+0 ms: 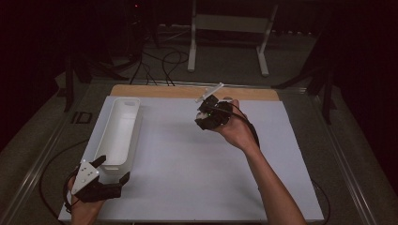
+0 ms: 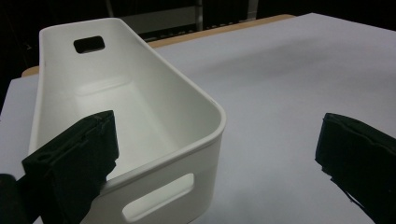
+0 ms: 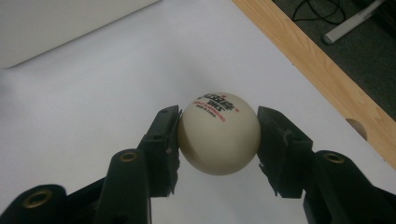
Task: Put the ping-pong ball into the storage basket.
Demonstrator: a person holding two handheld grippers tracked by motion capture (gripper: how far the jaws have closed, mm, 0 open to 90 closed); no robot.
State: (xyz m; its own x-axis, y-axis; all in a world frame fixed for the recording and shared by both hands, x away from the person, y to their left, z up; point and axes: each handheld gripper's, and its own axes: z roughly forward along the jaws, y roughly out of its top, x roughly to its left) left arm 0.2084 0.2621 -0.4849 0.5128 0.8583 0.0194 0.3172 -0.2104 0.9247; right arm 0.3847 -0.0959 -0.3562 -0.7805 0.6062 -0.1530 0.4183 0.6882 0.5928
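Observation:
A white ping-pong ball [image 3: 218,134] with red and black print sits between the two black jaws of my right gripper [image 3: 218,140], which press on it from both sides. In the high view the right gripper [image 1: 211,115] hangs above the middle back of the white mat, held in a hand. A long white bin [image 1: 118,131] lies along the mat's left side and looks empty [image 2: 140,107]. My left gripper [image 1: 112,169] rests at the bin's near end with its jaws wide apart, one jaw over the bin's near corner [image 2: 74,163].
The white mat [image 1: 187,168] covers a wooden tabletop whose bare edge [image 1: 187,91] shows at the back. Past the table stand a white frame [image 1: 230,28] and loose cables on a dark floor. A cable trails from each gripper.

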